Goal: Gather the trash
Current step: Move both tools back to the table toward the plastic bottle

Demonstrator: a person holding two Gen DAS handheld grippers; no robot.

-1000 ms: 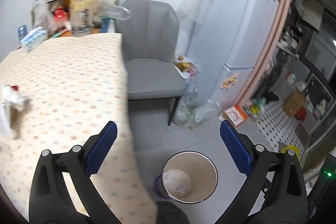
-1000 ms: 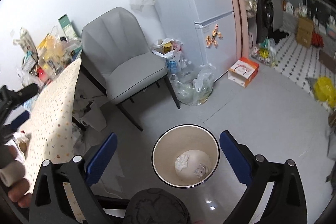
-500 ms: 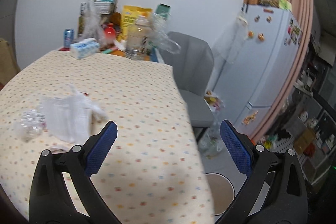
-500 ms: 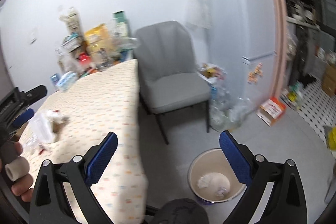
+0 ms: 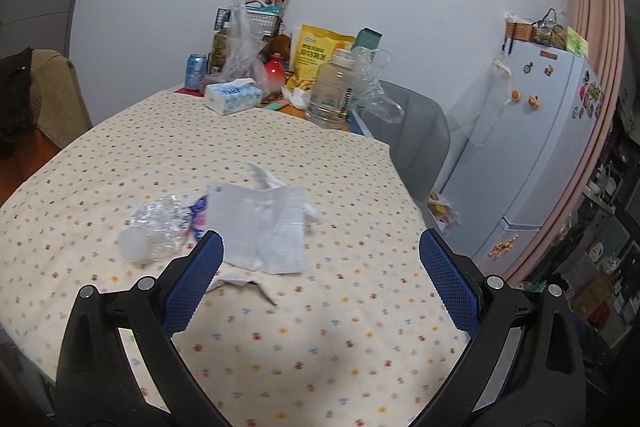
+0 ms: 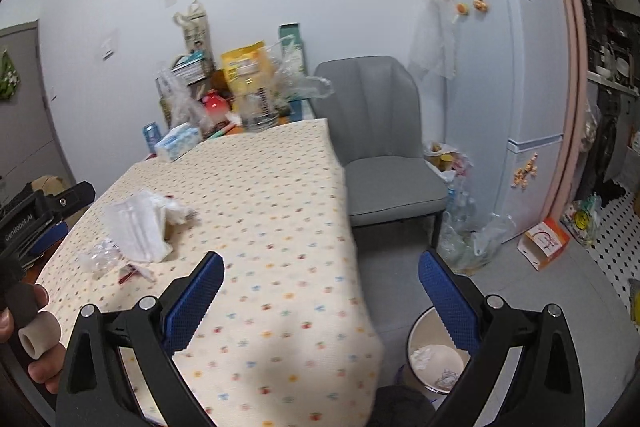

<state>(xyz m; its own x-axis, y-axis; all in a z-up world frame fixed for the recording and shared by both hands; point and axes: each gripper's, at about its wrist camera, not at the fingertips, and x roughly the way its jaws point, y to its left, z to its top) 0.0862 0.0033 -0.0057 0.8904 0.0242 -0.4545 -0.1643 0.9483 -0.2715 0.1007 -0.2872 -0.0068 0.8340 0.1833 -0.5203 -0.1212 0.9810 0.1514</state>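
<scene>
Here, line by line:

Left gripper [image 5: 320,259]: spread wide with nothing between its blue pads; it hangs over the near part of the table, facing the litter.

Right gripper [image 6: 320,283]: also spread wide and holding nothing; its left finger is over the tablecloth, its right finger over the floor beside the table edge.

Table [image 5: 360,327]: covered with a cream cloth printed with small coloured dots.

Paper towel [image 5: 260,227]: a crumpled white sheet lying on the cloth just ahead of the left gripper, the near edge close to the left pad; in the right wrist view it sits toward the left side of the table [image 6: 136,223].

Crushed bottle [image 5: 156,231]: clear plastic, flattened, lying on the cloth beside the paper towel on its left and touching or nearly touching it; a blue-printed scrap shows between them.

Small scrap [image 5: 244,281]: a thin torn strip of white paper on the cloth, just nearer than the paper towel.

Bin [image 6: 434,359]: round and open, standing on the floor below the table corner, with crumpled white paper inside; partly hidden behind the right finger.

Far end of table: a tissue box [image 5: 233,97], a drink can [image 5: 196,71], a big clear jar [image 5: 334,91], a yellow bag [image 5: 316,57] and loose plastic bags.

Chair [image 6: 380,147]: grey, padded, standing against the far right side of the table.

Fridge [image 6: 504,75]: white, with magnets, well behind the chair.

Hand [image 6: 28,339]: at the left edge of the right wrist view, gripping the left tool's handle.
</scene>
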